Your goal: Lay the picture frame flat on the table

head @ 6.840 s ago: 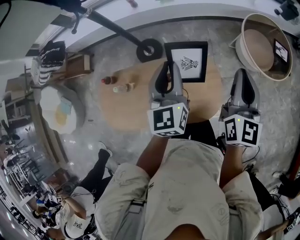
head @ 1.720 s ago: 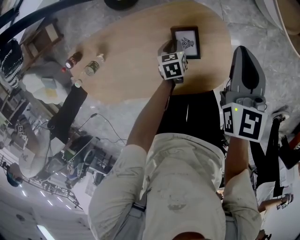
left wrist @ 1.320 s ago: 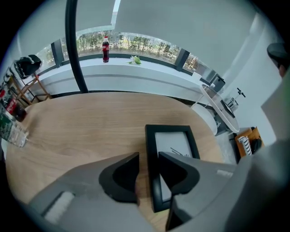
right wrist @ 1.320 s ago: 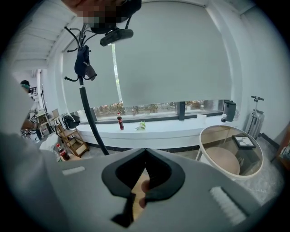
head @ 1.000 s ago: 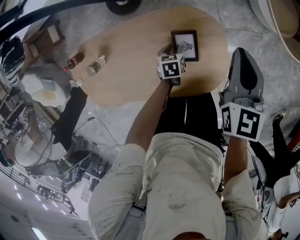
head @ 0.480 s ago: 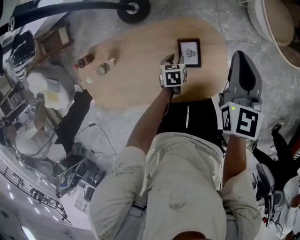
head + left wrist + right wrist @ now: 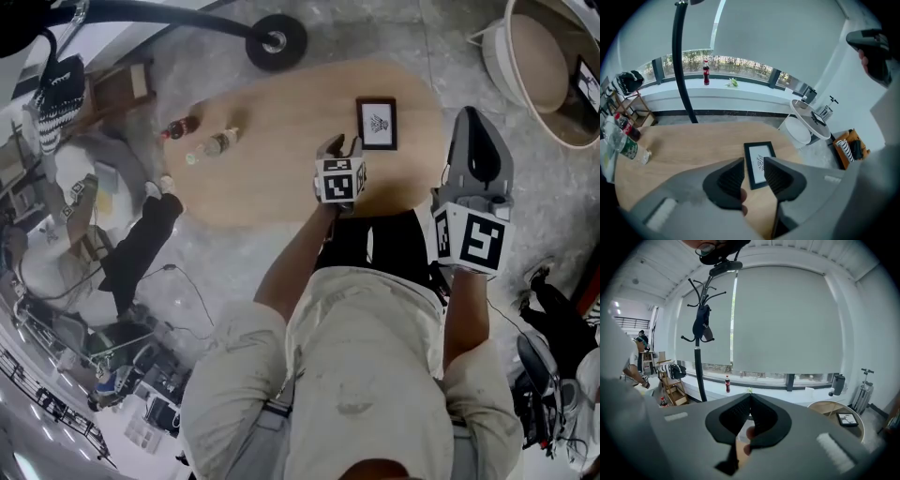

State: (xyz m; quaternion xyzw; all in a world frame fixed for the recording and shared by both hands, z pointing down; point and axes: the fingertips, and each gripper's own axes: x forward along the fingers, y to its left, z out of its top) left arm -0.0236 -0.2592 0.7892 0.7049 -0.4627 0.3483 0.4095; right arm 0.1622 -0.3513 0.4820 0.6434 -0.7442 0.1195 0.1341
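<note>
Head view: a black picture frame (image 7: pixel 377 123) with a white mat and a small dark drawing lies flat near the right end of the oval wooden worktop (image 7: pixel 272 178). The left gripper (image 7: pixel 339 147) hovers close to the frame's near left corner. The right gripper (image 7: pixel 473 122) hangs beyond the worktop's right edge.

Left gripper view: the jaws stand slightly apart with nothing between them, and the frame shows on the wood beyond the gap.

Right gripper view: the jaws meet at their tips, empty, pointing toward a shaded window (image 7: pixel 787 324).
</note>
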